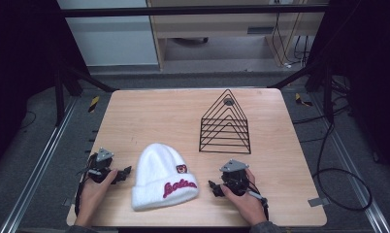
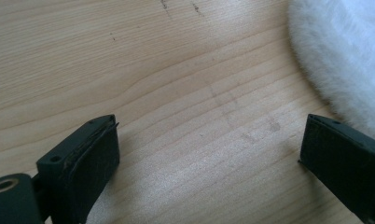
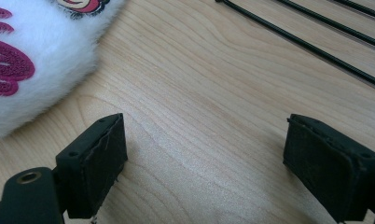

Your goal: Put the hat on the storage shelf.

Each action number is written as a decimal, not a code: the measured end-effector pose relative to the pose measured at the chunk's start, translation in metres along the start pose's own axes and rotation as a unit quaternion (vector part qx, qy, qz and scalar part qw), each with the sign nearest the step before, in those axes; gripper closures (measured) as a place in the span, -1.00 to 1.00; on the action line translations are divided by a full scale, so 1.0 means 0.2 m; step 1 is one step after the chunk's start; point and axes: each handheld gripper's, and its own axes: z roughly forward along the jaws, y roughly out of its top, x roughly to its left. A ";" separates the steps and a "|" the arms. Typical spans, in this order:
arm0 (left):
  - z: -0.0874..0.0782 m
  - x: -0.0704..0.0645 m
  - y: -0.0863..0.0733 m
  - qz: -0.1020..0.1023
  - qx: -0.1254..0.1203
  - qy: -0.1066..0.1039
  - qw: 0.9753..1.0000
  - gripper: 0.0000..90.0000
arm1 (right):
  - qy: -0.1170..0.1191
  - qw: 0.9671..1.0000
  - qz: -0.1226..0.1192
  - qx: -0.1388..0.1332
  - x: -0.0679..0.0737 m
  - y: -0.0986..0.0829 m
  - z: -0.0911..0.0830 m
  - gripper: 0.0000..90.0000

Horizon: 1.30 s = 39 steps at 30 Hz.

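White fluffy knit beanie with red lettering (image 1: 164,177) is judged light, soft and limp; grip its folded cuff edge with left gripper (image 1: 124,174) and right gripper (image 1: 213,187), both jaws wide and empty.

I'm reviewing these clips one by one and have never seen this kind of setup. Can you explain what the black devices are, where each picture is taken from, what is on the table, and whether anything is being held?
No robot here: a person holds a two-jaw tool in each hand, the left gripper and the right gripper. The high view looks down on the wooden table from above the person's side. The other two pictures come from cameras riding on each gripper, looking along its black jaws. On the table lie a white fluffy beanie with red lettering and a black wire rack shaped like a triangle. Both grippers rest beside the beanie with their jaws wide apart over bare wood, so nothing is held.
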 end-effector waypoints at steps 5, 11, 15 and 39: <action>0.00 -0.01 0.00 0.016 -0.003 -0.016 1.000 -0.90 | 0.000 1.000 0.000 0.001 0.00 0.00 0.00 -0.70; -0.01 -0.02 0.04 0.017 0.014 -0.028 0.999 -0.72 | -0.001 1.000 0.000 0.002 0.00 0.00 0.00 -0.70; -0.04 -0.05 0.15 0.016 0.011 -0.051 0.999 -0.67 | 0.000 1.000 -0.002 0.002 0.00 0.00 0.00 -0.70; 0.26 -0.25 0.46 0.058 0.095 -0.105 0.988 -0.08 | 0.003 1.000 -0.007 -0.001 -0.01 0.00 0.00 -0.69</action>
